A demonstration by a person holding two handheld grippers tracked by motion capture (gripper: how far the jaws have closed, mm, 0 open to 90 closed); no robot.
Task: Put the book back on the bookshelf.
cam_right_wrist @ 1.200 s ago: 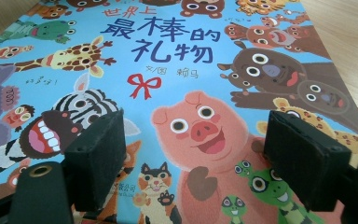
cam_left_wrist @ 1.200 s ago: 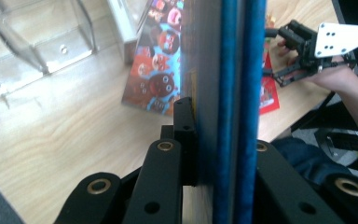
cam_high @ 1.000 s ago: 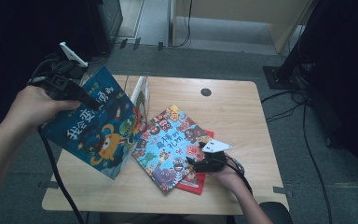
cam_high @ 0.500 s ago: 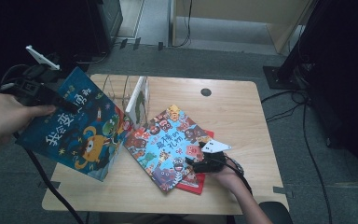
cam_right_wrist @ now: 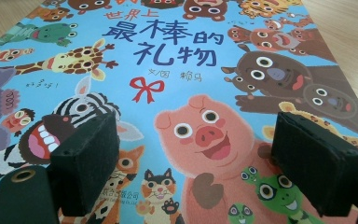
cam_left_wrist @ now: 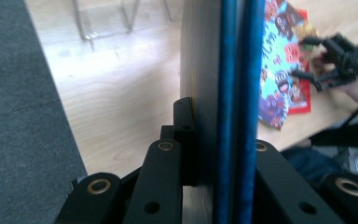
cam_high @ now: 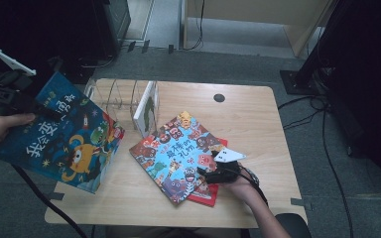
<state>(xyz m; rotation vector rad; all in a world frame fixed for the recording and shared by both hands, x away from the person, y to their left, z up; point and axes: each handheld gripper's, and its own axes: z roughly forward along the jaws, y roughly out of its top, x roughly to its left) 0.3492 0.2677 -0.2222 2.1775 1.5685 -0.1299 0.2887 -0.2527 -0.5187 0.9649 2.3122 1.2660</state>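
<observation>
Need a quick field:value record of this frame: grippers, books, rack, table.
left gripper: shut on dark blue book, held lifted and tilted over the table's left edge
right gripper: open, jaws apart just over the animal book
animal book: flat on the table, light blue cover up
red book: under the animal book, corner showing
wire rack: back left of the table, one white book upright in it
table: light wood

From above, my table (cam_high: 258,114) is evenly lit while the surroundings sink into black. The book (cam_left_wrist: 233,93) I clamp blurs close up.
</observation>
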